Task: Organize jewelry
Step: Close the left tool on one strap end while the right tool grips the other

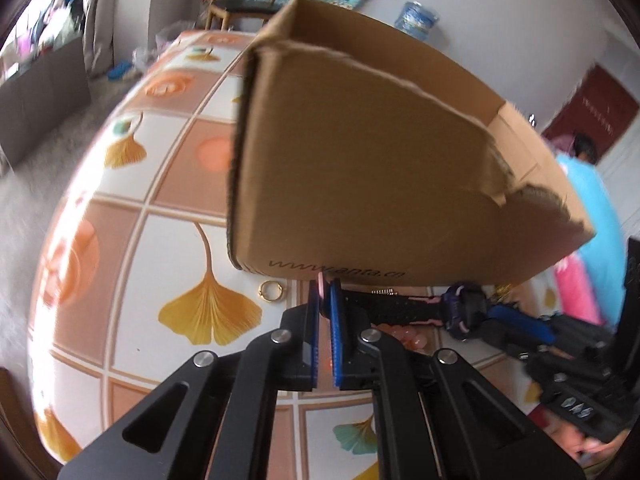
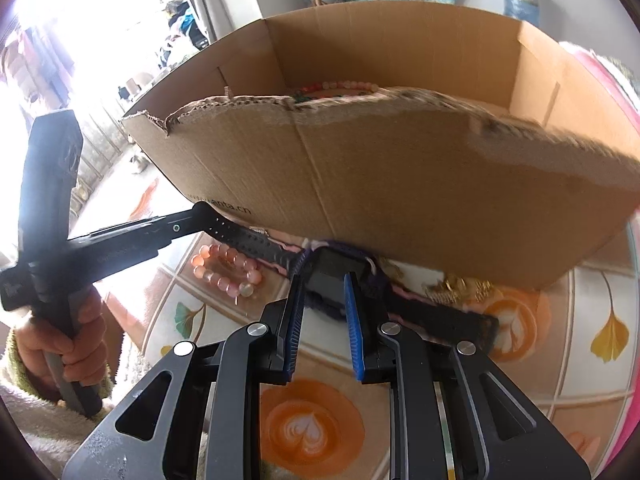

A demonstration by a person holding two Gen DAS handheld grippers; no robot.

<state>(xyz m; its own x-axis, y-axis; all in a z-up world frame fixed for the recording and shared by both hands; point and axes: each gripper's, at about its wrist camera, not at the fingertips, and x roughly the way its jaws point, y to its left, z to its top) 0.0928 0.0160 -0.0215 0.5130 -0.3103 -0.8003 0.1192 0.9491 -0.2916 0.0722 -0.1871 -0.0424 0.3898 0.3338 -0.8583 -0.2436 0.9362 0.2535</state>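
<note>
A black watch with a pink-lined strap lies stretched along the foot of a cardboard box on the table. My right gripper is shut on the watch body. My left gripper is shut on the pink-edged end of the watch strap. The left gripper comes in from the left in the right wrist view, and the right gripper shows at the right in the left wrist view. A pink bead bracelet lies just in front of the strap. A gold ring rests by the box corner.
The box has torn top edges and holds bead strings. A gold ornament lies against its base on the right. The tablecloth shows ginkgo leaves and orange squares. A hand grips the left tool's handle.
</note>
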